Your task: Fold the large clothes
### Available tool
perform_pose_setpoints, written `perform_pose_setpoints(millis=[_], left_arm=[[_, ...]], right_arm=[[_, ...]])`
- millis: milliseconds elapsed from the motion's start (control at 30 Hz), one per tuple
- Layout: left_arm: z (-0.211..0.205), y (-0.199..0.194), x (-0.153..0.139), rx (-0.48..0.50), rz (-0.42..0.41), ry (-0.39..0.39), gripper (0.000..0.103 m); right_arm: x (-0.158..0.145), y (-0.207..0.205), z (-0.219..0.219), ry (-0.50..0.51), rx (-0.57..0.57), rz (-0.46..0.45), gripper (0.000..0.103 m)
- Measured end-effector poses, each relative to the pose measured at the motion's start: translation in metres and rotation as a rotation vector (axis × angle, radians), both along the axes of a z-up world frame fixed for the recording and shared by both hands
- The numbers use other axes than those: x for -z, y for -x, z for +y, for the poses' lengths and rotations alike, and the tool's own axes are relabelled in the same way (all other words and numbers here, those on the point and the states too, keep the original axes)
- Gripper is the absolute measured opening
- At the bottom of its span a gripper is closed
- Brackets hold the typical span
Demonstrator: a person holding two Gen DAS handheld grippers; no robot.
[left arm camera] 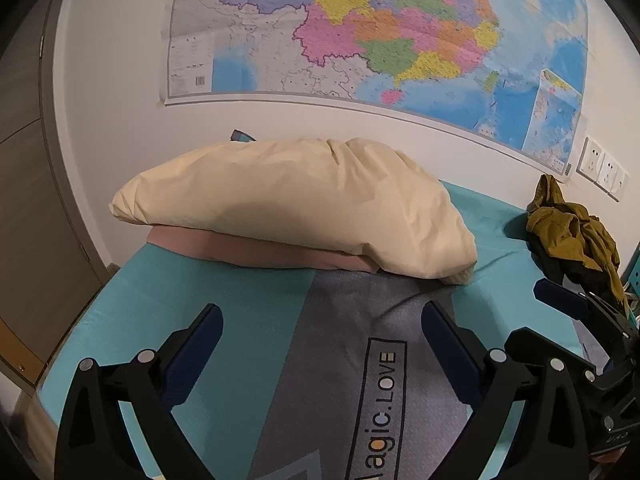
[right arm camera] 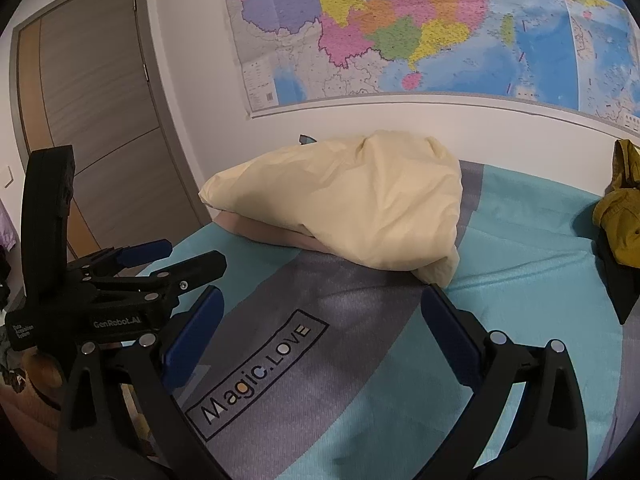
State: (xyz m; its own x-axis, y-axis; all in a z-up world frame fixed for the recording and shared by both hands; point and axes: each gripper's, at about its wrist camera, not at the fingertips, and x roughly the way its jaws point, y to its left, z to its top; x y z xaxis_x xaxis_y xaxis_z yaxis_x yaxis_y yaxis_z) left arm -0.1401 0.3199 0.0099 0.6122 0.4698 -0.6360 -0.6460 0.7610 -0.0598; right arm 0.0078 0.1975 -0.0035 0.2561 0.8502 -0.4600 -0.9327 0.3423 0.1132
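Note:
An olive-yellow garment (left arm camera: pixel 568 228) lies crumpled in a heap at the far right of the bed, with dark cloth under it; it also shows at the right edge of the right wrist view (right arm camera: pixel 622 220). My left gripper (left arm camera: pixel 322 316) is open and empty, above the bed sheet (left arm camera: pixel 200 320) with its grey "Magic.LOVE" print. My right gripper (right arm camera: pixel 320 300) is open and empty over the same sheet (right arm camera: pixel 520 264). The right gripper shows at the right of the left wrist view (left arm camera: pixel 576 304). The left gripper shows at the left of the right wrist view (right arm camera: pixel 160 256).
A cream pillow (left arm camera: pixel 296 204) lies on a pink one (left arm camera: pixel 256 252) at the head of the bed, against the wall; it also shows in the right wrist view (right arm camera: pixel 352 200). A large map (left arm camera: pixel 380 28) hangs above. A door (right arm camera: pixel 100 120) stands left. Wall sockets (left arm camera: pixel 604 168) are at the right.

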Motion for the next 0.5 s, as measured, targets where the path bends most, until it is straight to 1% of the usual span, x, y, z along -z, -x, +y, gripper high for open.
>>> perform_pose_setpoints(millis=[500], left_arm=[[-0.0058, -0.0012, -0.0015, 0.008, 0.000, -0.016, 0.096]], right_arm=[[0.0012, -0.0005, -0.0069, -0.006, -0.008, 0.008, 0.097]])
